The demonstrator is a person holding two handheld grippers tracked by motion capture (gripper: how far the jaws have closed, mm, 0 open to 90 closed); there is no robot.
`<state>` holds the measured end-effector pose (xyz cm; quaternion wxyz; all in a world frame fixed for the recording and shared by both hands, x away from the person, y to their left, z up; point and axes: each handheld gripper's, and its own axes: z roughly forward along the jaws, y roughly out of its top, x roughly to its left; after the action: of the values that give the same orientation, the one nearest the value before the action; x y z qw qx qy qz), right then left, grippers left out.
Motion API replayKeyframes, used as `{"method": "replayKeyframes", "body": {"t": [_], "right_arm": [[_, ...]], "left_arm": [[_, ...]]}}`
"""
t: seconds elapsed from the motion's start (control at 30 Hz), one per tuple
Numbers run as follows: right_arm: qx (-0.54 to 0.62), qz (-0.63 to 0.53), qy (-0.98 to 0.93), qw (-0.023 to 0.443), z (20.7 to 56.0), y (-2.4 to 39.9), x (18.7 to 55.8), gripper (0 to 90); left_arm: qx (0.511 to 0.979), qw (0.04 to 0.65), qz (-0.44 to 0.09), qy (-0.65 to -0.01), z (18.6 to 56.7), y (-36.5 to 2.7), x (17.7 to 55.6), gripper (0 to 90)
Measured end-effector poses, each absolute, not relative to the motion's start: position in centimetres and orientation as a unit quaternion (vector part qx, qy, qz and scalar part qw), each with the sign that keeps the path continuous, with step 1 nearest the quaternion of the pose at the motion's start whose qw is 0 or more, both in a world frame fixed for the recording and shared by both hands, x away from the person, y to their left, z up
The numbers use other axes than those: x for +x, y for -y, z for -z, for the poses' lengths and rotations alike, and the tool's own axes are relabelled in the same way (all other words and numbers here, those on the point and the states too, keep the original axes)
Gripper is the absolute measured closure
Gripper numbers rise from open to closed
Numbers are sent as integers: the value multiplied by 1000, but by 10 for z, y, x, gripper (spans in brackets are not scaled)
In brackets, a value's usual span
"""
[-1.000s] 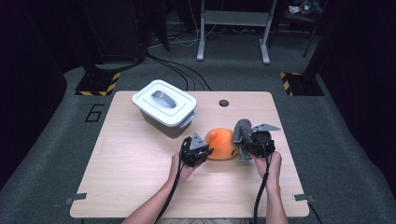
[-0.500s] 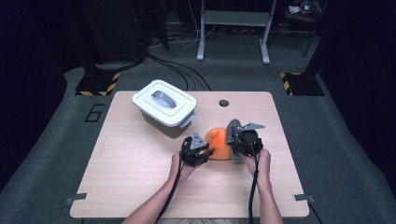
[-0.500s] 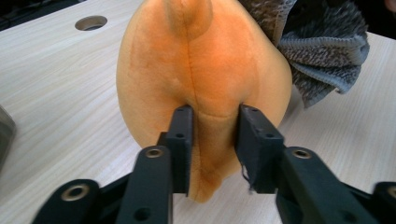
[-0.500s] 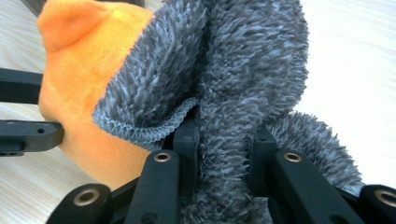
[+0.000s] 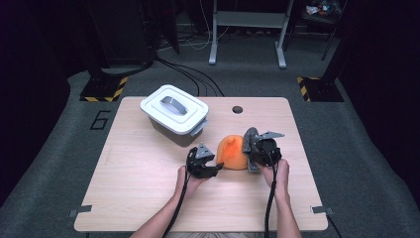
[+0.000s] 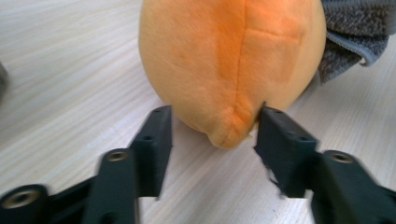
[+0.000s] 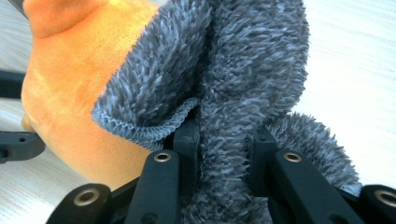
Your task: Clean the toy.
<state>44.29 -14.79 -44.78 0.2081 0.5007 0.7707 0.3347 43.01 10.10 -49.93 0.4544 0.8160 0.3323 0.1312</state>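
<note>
1. Now my left tongs [image 6: 212, 135] are easing apart: the jaws have just been opening, and the narrow tip of the orange plush [image 6: 233, 60] is sitting between them, the left jaw clear of it and the right jaw just brushing the fabric, so they are no longer pinching anything.
2. Meanwhile my right tongs [image 7: 224, 154] are clamping narrow on a fold of the grey cloth [image 7: 243, 74], which is standing up against the plush's right side.
3. Compared with a second ago, my right hand is sitting closer in, so the cloth is now pressing against the plush rather than hanging beside it.
4. I am judging that the left side is letting the plush go so the right can work the cloth over or around it; the plush is likely staying put on its own weight.
5. From above, the plush [image 5: 233, 151] is resting on the table [image 5: 133, 188] a little right of centre, between both tongs and just in front of the lidded box [image 5: 174, 113].
6. As for materials, the plush is looking soft and short-napped, rounded like a pear, with a stitched seam running down to a puckered tip.
7. The cloth is looking shaggy and looped, like microfibre, with an overlocked edge, and it is bunching thickly.
8. The table is showing pale wood grain, smooth and matte; the box is white over grey, with a flat grey handle in its lid.
</note>
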Motion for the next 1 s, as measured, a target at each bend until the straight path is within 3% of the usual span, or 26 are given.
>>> {"method": "replayKeyframes", "body": {"t": [0.07,0.2,0.3,1.0], "right_arm": [[501,-334,-771,208,448,148,443,712],[503,-332,-768,215,448,151,442,711],[506,-339,-761,221,447,154,441,712],[487,-395,-739,246,405,168,417,712]], "left_arm": [[815,458,-132,-328,500,-100,429,547],[818,461,-143,-312,498,-95,428,733],[819,463,-148,-305,496,-94,428,779],[836,454,-194,-241,448,-81,434,828]]}}
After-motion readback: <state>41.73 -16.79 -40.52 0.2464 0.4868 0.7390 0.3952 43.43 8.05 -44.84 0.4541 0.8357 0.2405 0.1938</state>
